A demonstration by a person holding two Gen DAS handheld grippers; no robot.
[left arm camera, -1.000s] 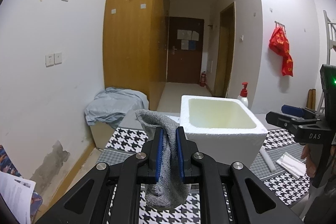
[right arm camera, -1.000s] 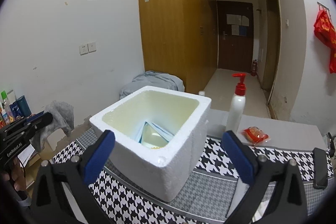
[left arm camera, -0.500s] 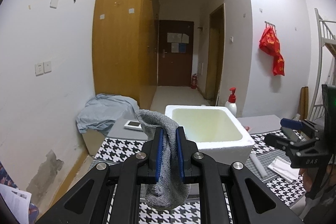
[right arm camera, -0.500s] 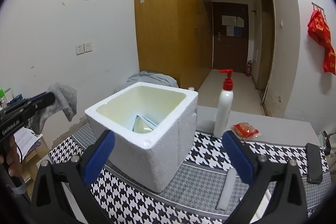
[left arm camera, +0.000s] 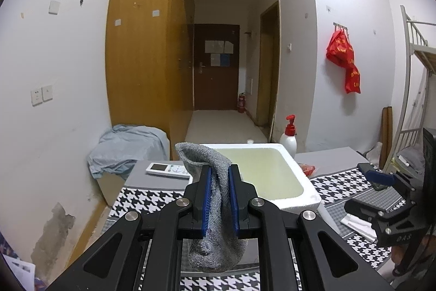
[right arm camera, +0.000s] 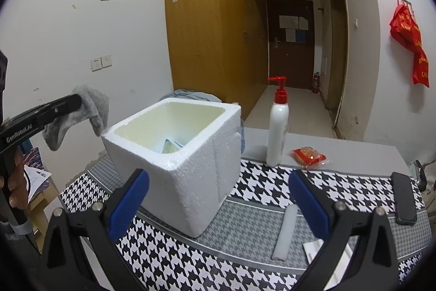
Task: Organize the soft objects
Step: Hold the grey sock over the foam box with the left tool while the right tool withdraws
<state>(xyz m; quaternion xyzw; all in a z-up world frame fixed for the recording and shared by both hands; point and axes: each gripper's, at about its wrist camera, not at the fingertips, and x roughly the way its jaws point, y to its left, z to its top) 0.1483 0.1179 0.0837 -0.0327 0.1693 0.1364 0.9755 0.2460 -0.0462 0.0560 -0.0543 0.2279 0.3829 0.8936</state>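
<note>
Since the earlier frame my left gripper (left arm camera: 220,176) has carried the grey sock (left arm camera: 215,209) up and toward the white foam box (right arm camera: 179,152), whose opening now sits just beyond my fingertips; from the right wrist the sock has risen level with the box's left rim, still apart from it. My left jaws pinch the sock, its toe drooping below the pads. My right gripper (right arm camera: 218,198) stands spread wide with nothing between its pads, the box ahead of it. The box rests on a houndstooth mat (right arm camera: 272,258) over a grey table (right arm camera: 354,152). A pump bottle (right arm camera: 278,135) and red packet (right arm camera: 309,154) sit at the far right, a remote (left arm camera: 167,170) at the far left. Beyond stand a wooden wardrobe (left arm camera: 147,59), a hallway door (left arm camera: 216,67) and a red bag (left arm camera: 344,59) hanging on the right wall.
</note>
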